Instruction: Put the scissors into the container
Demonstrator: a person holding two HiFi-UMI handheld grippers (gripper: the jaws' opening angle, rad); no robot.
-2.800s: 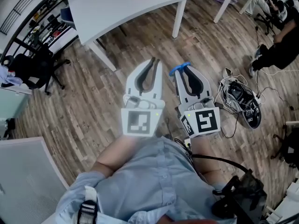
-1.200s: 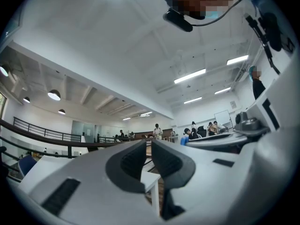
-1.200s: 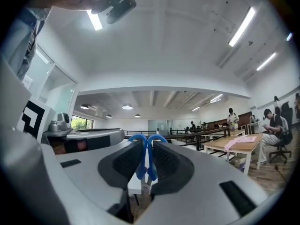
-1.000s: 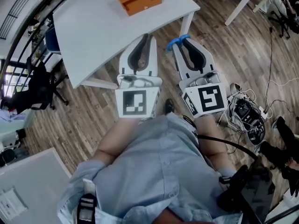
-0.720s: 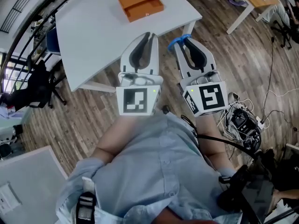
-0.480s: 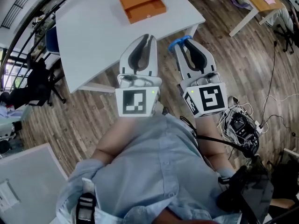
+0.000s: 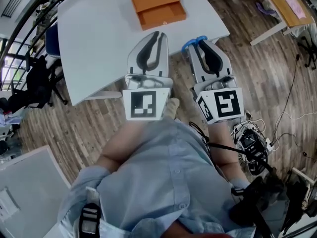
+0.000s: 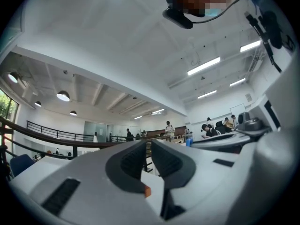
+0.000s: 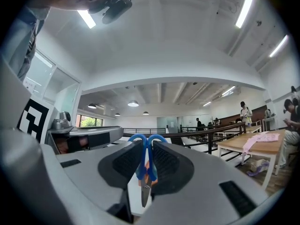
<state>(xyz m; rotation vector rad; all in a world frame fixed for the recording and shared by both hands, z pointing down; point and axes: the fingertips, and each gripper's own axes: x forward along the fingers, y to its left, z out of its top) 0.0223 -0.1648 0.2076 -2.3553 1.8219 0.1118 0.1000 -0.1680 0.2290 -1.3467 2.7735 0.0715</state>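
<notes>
An orange open-topped container (image 7: 157,6) stands on the white table (image 7: 94,38). My right gripper (image 7: 200,40) hangs over the table's near edge, shut on the scissors (image 7: 193,43), whose blue handles stick out past its tips. In the right gripper view the scissors (image 9: 146,158) stand upright between the pads, blue loops up and the blade pointing down. My left gripper (image 7: 157,34) is beside it over the table, shut with nothing held. In the left gripper view (image 8: 146,150) only a narrow slit shows between the jaws. Both grippers are short of the container.
A black office chair (image 7: 34,81) stands left of the table. A tangle of cables and a power strip (image 7: 251,145) lies on the wooden floor at the right. A wooden desk (image 7: 287,6) is at the top right, a pale panel (image 7: 25,182) at the lower left.
The person has walked up to the white table. The container and table have come nearer, and both grippers now reach over the table's edge. The scissors stay held.
</notes>
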